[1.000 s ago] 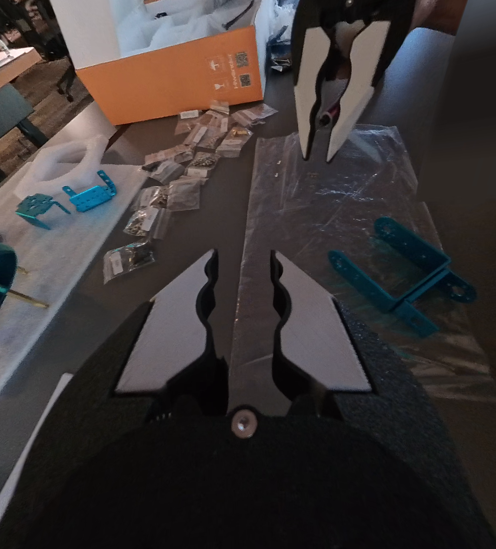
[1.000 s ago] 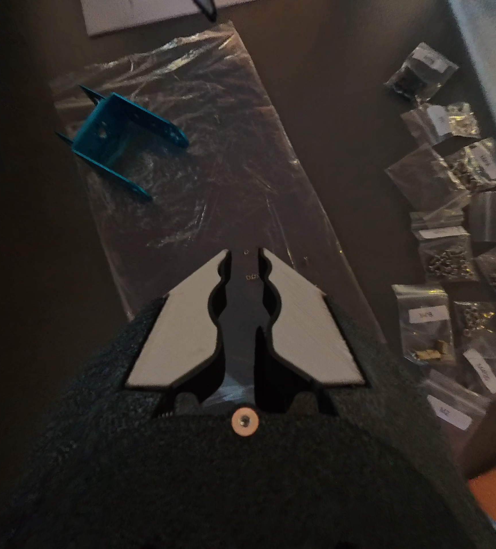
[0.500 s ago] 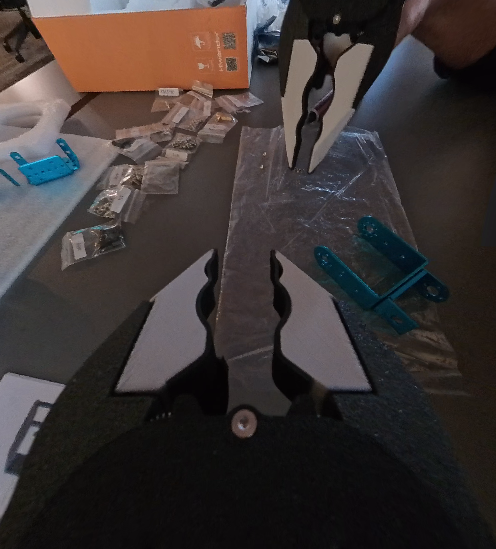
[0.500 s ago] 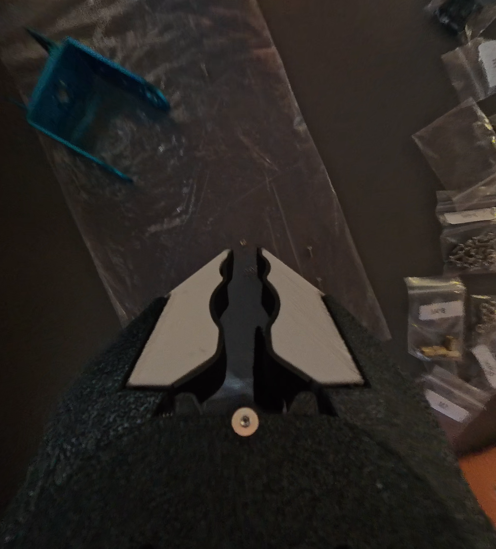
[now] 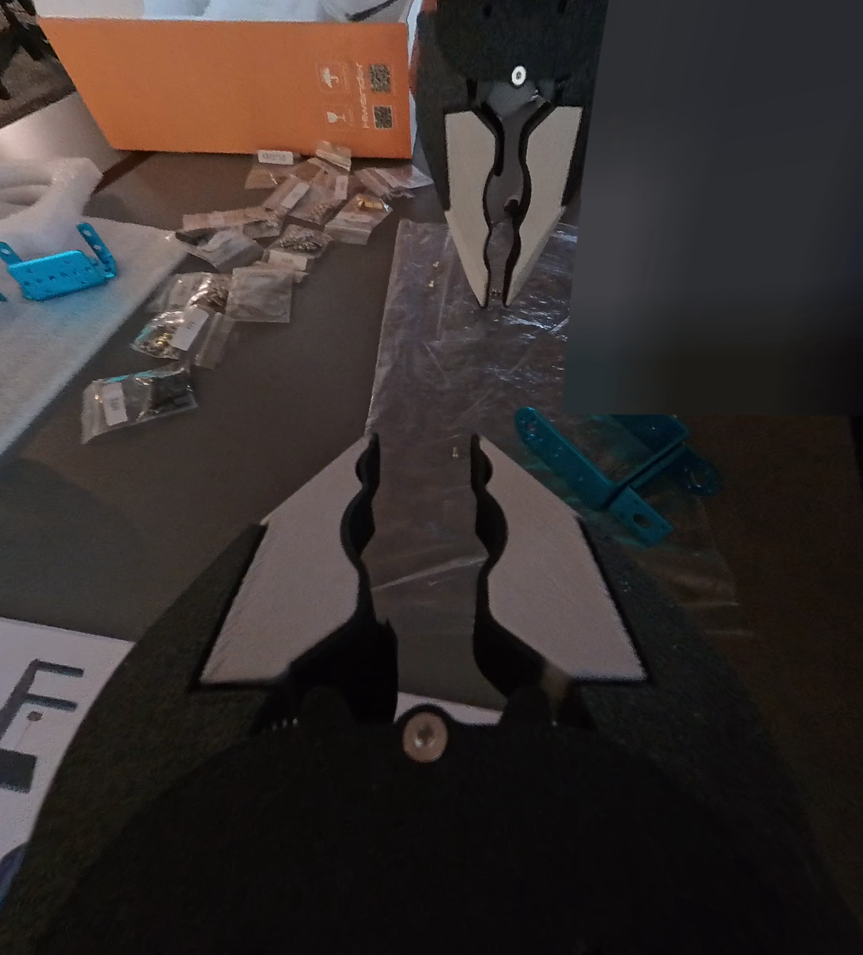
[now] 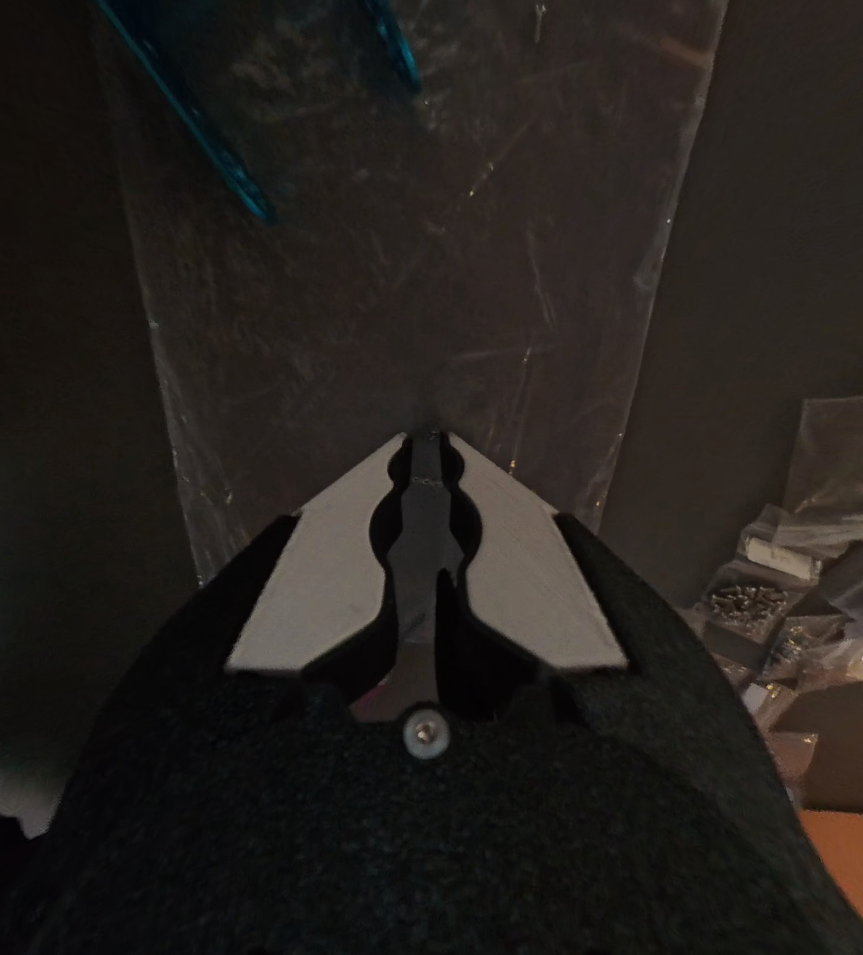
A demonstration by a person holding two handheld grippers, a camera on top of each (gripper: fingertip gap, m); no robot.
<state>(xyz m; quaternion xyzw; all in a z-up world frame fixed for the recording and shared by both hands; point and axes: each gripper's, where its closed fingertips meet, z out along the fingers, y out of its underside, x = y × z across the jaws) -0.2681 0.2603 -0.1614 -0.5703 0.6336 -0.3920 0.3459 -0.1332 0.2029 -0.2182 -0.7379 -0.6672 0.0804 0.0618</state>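
My right gripper stands tip-down on a clear plastic sheet, its jaws drawn in to a narrow gap around a small screw. In the left wrist view it points down at the sheet's far end. My left gripper is open and empty, low over the near part of the sheet. A loose screw lies just ahead of its right finger. A teal U-shaped bracket rests on the sheet to its right and also shows in the right wrist view.
Several small bags of hardware lie left of the sheet, also in the right wrist view. An open orange box stands at the back. A blue bracket sits on white foam. A printed sheet lies near left. Spacing between my two grippers at the tips: around 15 cm.
My right gripper has come down onto the far end of the sheet and narrowed its jaws around a small screw. My left gripper has drifted back and stayed open.
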